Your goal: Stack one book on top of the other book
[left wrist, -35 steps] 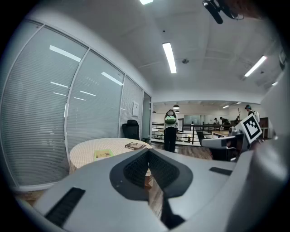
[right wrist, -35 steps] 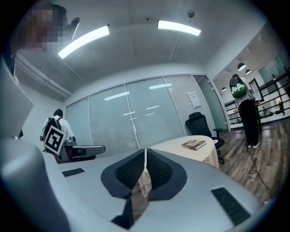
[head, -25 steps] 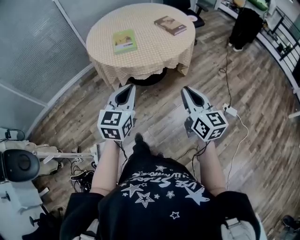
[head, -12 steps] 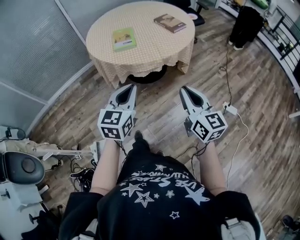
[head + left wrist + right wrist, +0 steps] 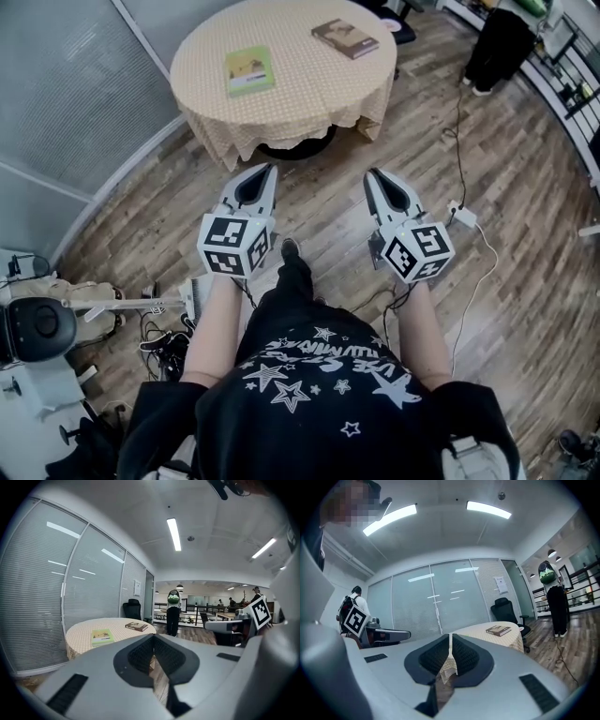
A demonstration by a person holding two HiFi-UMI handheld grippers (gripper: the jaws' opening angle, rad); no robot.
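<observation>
Foot (image 5: 290, 249) fwd; books (image 5: 249, 70) (image 5: 345, 38) well past grippers (image 5: 265, 169) (image 5: 372, 173).

There, the shoe (image 5: 291, 250) swung forward! In the head view the table (image 5: 300, 89) slid up a touch, green book (image 5: 248, 70) and brown book (image 5: 345, 38) riding along.

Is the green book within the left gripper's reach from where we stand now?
Probably not yet: the left gripper, shut, hangs over floor short of the table, and the green book lies well in from its edge. Nothing blocks the way.
</observation>
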